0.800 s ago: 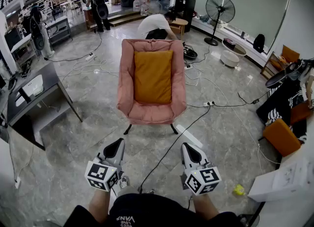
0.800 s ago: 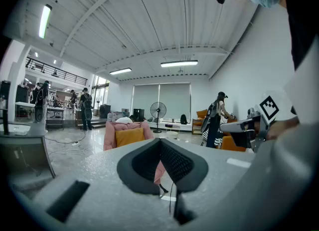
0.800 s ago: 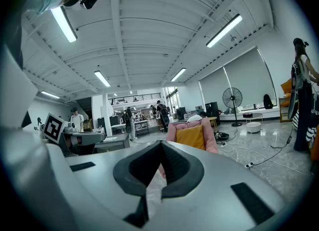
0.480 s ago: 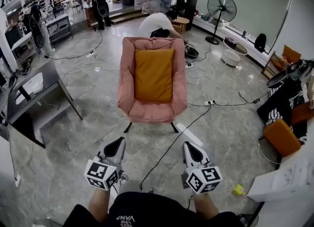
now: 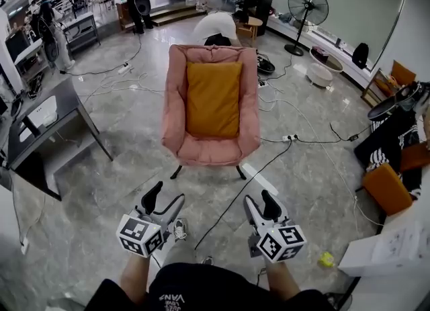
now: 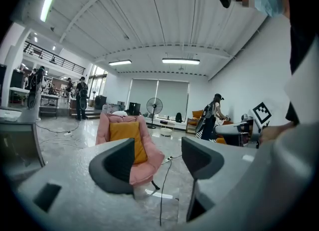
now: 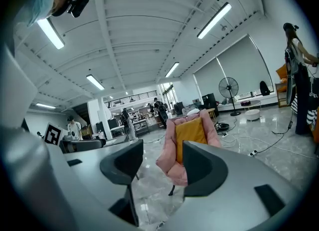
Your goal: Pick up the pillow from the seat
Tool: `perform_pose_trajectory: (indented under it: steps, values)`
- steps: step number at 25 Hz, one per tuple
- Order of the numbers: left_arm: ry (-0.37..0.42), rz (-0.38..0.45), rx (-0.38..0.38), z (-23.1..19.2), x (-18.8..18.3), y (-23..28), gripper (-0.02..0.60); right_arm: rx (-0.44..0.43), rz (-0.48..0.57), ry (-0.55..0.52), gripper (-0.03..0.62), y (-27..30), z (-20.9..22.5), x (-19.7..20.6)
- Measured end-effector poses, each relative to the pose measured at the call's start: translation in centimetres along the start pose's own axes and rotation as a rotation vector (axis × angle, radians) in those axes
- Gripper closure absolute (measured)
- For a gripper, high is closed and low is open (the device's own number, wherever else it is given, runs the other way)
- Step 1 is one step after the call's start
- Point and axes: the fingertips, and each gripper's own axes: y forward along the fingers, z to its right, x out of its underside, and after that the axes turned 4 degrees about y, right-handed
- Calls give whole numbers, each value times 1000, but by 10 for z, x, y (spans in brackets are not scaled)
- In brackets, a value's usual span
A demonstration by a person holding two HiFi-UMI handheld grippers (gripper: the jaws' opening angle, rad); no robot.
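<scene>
1. on the grey floor [image 5: 114,168], at its near left, the left gripper [image 5: 165,199] is held low, jaws wide apart with nothing between them.
2. straight ahead, well apart from both grippers, the pink chair [image 5: 176,121] carries the orange pillow [image 5: 213,99], which stands upright against the backrest with its lower edge on the seat.
3. a black cable [image 5: 233,203] crosses the floor between the grippers.
4. at the near right, the right gripper [image 5: 261,202] is likewise spread wide and empty.

Grey polished stone floor [image 5: 121,182]: long black cable [image 5: 232,202] runs diagonally across it. Dark grey flat-topped table [image 5: 67,105] at left. Black pedestal fan [image 5: 308,6] at far window wall, round white low table [image 5: 320,74] near it. Small yellow object [image 5: 326,259] lies just beside white cardboard box [image 5: 386,246], lower right
</scene>
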Motion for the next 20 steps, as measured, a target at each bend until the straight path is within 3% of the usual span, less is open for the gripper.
perform_pose_trajectory:
  steps: [8,20]
  values:
    - [-27,0,11,-67,-9,40,258,48,11,0,326,62,9,-21]
    - [-35,3,68,-189,-30,112,250,134,52,11,321,178,4,-51]
